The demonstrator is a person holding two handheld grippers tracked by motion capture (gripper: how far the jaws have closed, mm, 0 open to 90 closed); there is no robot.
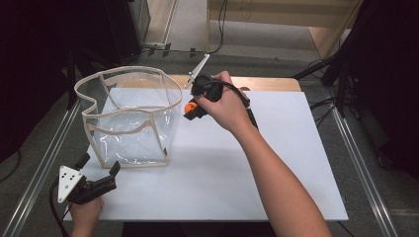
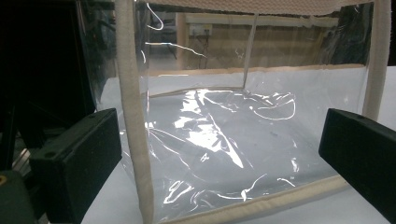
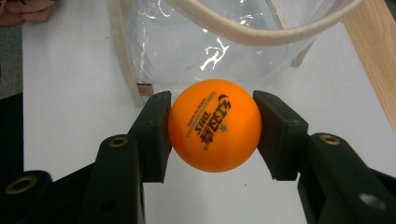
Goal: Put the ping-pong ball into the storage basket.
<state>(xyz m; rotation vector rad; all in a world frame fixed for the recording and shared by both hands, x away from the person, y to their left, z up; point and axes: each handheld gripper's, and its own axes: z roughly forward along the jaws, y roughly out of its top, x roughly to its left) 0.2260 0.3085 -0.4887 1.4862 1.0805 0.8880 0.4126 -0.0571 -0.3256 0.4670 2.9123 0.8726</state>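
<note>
Orange table-tennis ball [image 3: 214, 131], printed with black lettering and a small star, sat clamped between the two black jaws of the right gripper [image 3: 212, 133], pads pressing on opposite sides at its widest line, nothing slipping. In the high view the right gripper [image 1: 190, 109] hung above the white board [image 1: 276, 163], near its far edge and just beside the right wall of the clear plastic bag [image 1: 131, 118], ball [image 1: 189, 105] showing as an orange spot under the hand [image 1: 225, 106]. Bag stood upright on the board's left half, mouth open, cream fabric trim round rim and edges, empty as far as could be seen. Left gripper [image 1: 99, 170] was off the near-left corner of the bag, jaws spread wide and gripping nothing; in the left gripper view the bag's trimmed corner post [image 2: 133, 116] lay between the jaws, apart from both pads. Handling judgement: ball looked very light, hollow, stiff but thin-shelled, smooth and slippery, so it would pop out or roll away if pinched off-centre; best held across the middle as here, gentle squeeze. Bag looked soft, floppy film that buckles when pushed; best taken at the stiff fabric rim or a corner seam, not the clear wall. Likely step in hand: carrying ball over the rim to drop inside.
</note>
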